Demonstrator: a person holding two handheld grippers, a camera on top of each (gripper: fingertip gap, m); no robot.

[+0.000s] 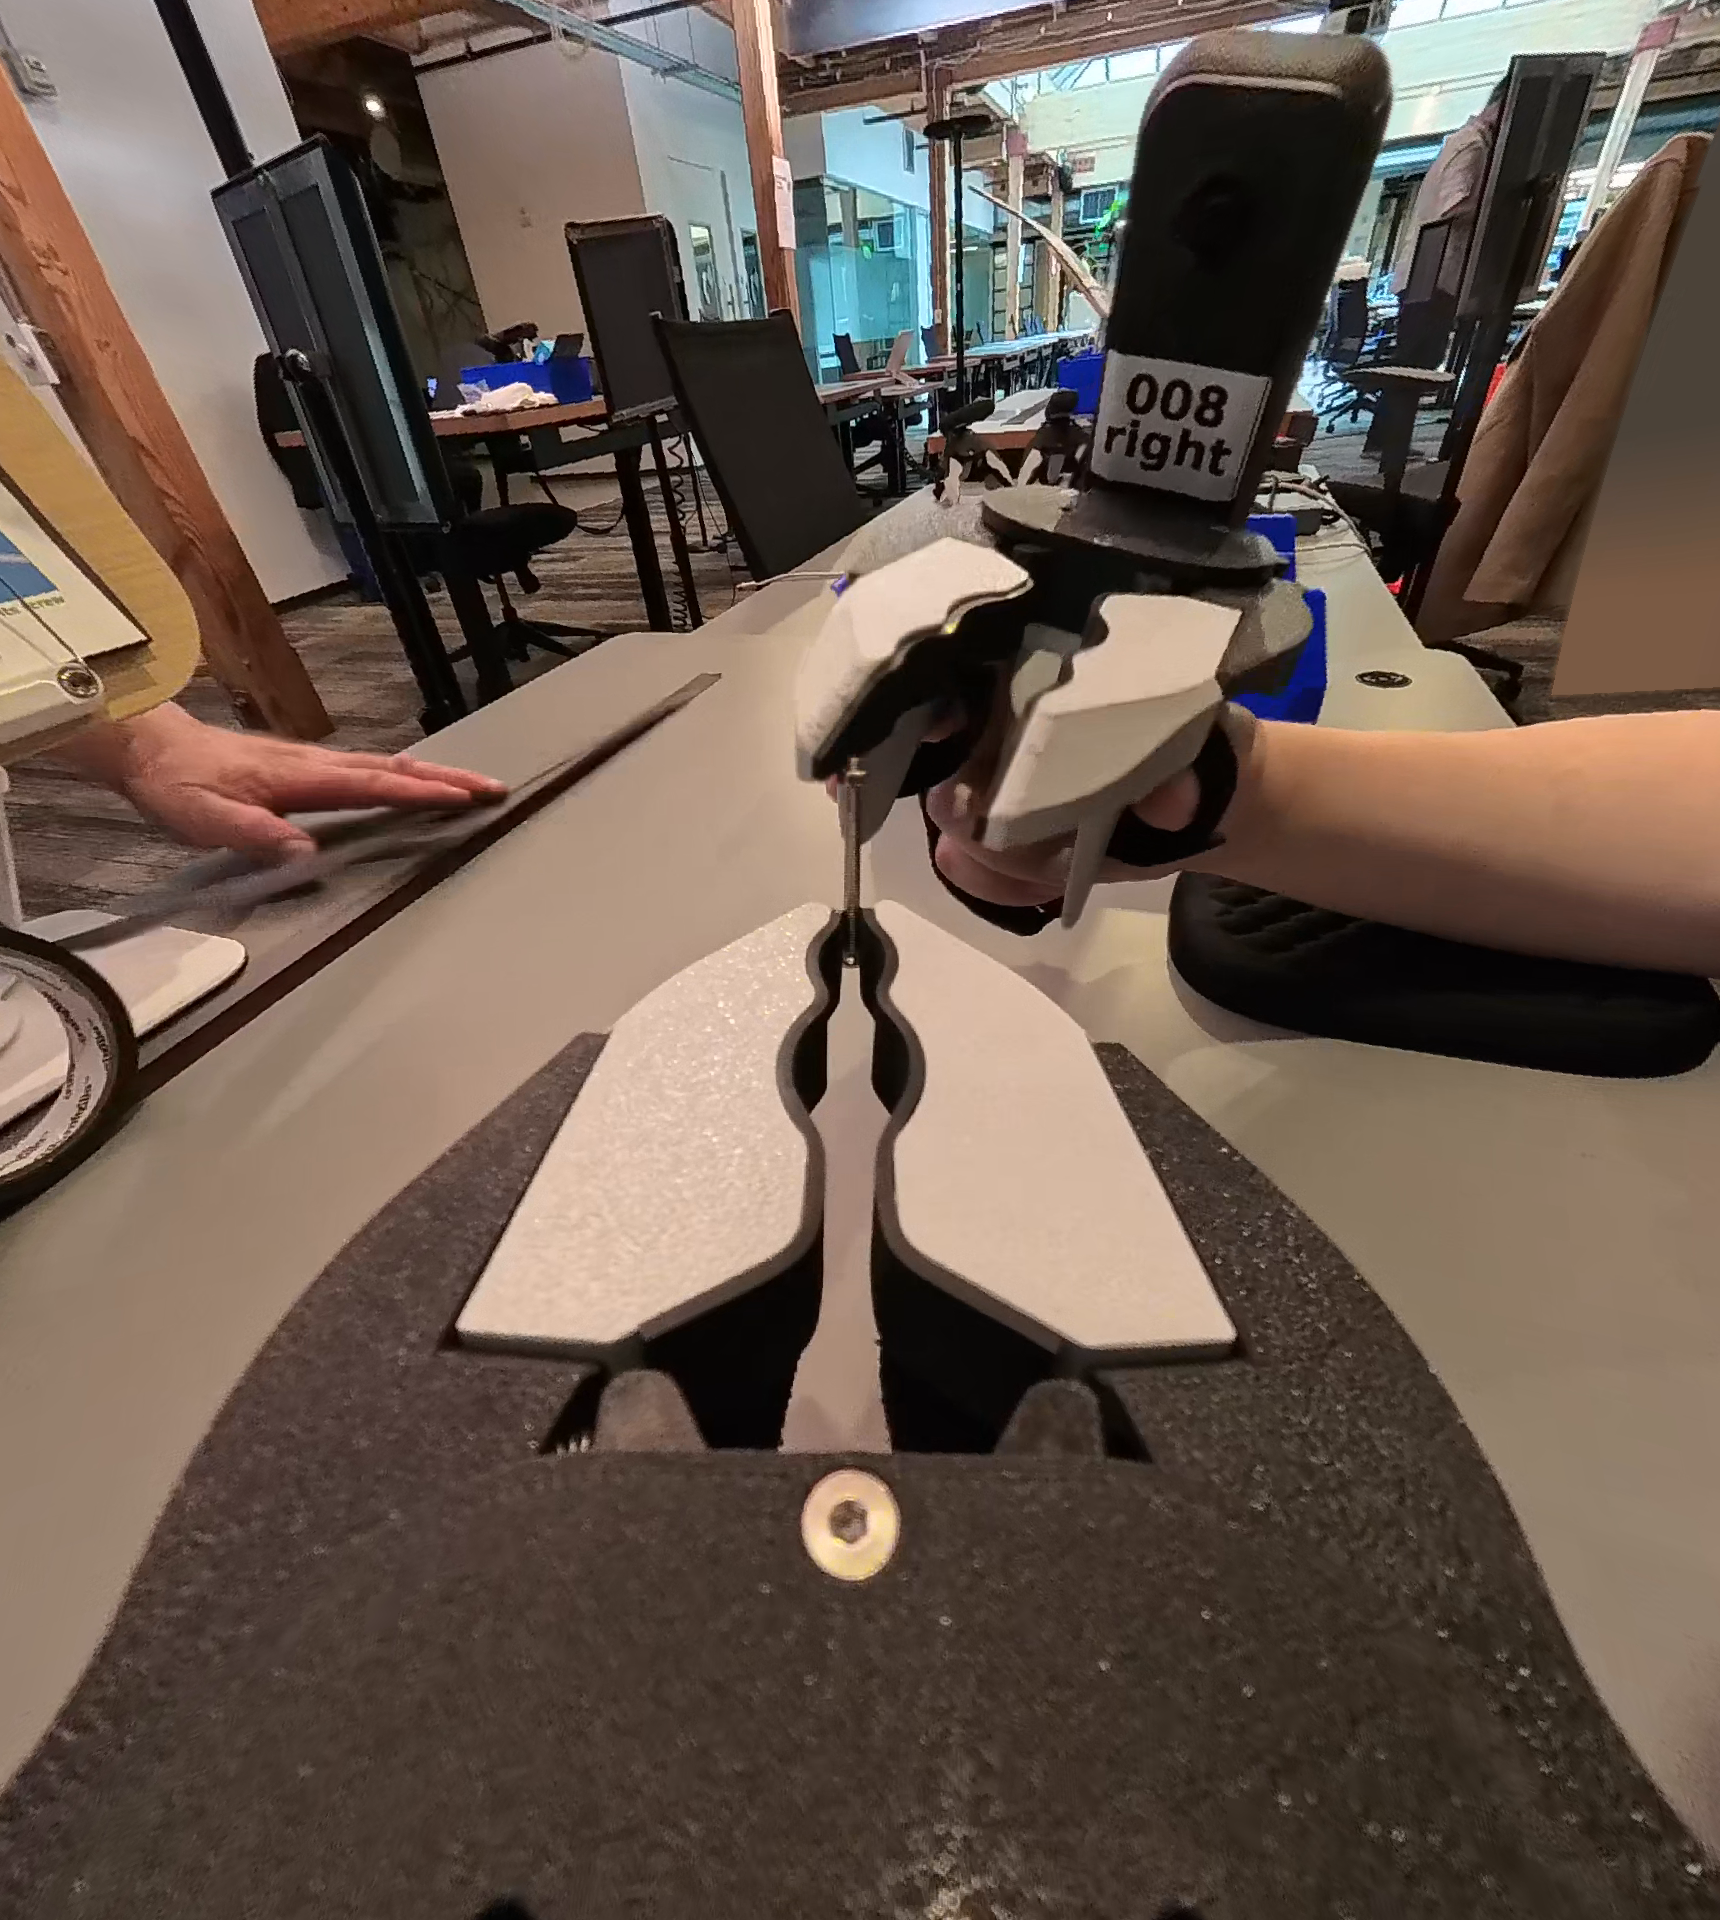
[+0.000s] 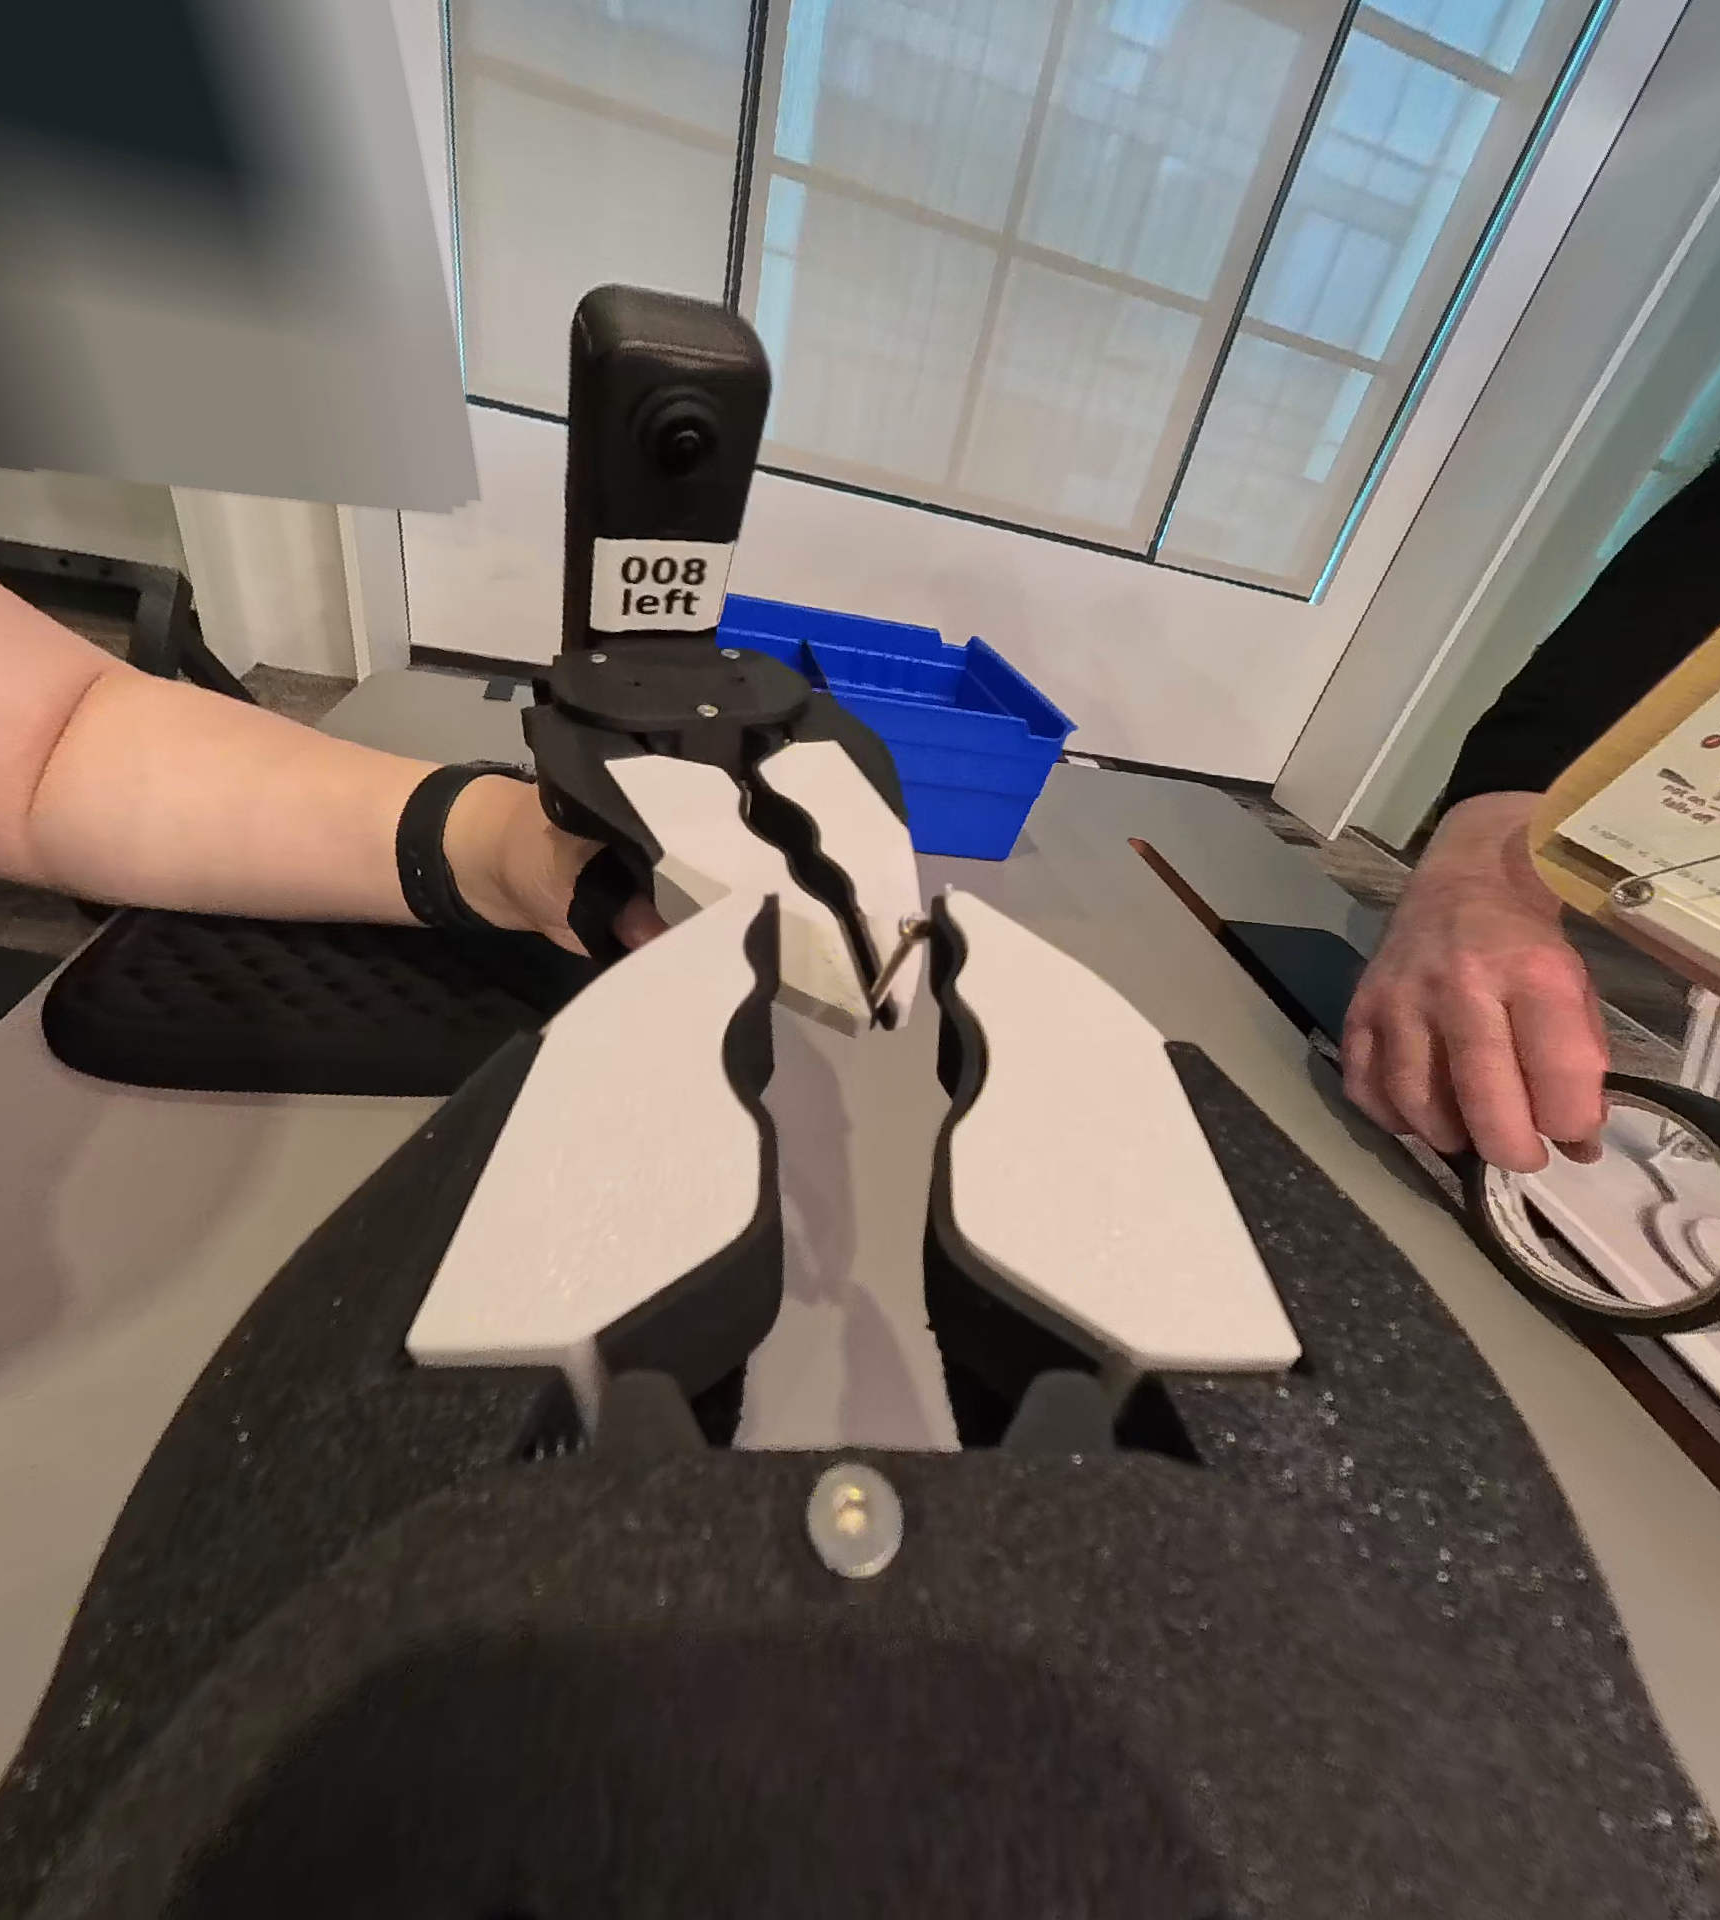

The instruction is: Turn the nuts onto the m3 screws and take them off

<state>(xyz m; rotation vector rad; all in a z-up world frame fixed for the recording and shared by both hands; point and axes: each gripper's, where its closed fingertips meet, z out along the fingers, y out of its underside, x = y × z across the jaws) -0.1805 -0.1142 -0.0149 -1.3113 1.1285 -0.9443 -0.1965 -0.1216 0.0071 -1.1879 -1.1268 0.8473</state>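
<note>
- The left gripper (image 1: 851, 935) is pinched tight on the lower end of a thin m3 screw (image 1: 851, 862), which stands roughly upright out of the tips, up in the air above the grey table (image 1: 627, 997).
- The right gripper (image 2: 851, 940) is spread wide apart in its own view. From the left wrist view one of its fingers (image 1: 897, 665) sits right at the top end of the screw, touching or just about. The other finger is well off to the side, so nothing is clamped.
- In the right wrist view there's a little bump near the head end of the screw that could be the nut (image 2: 906, 928) (honestly too small to swear by). I can't tell how far down the thread it sits, or whether it's threaded at all.
- Progress guess: mid-cycle on this one screw. It's picked up and presented, and the spinning part is what's going on or about to. I can't see any other screws or nuts, so no idea how many are done or left.
- Still needed, as far as I can judge: get the nut turned on, then back it off.
- Off to the side another person's hand (image 2: 1469, 1039) rests by a roll of black tape (image 2: 1625, 1210), and a blue bin (image 2: 923, 743) sits behind the left gripper.
</note>
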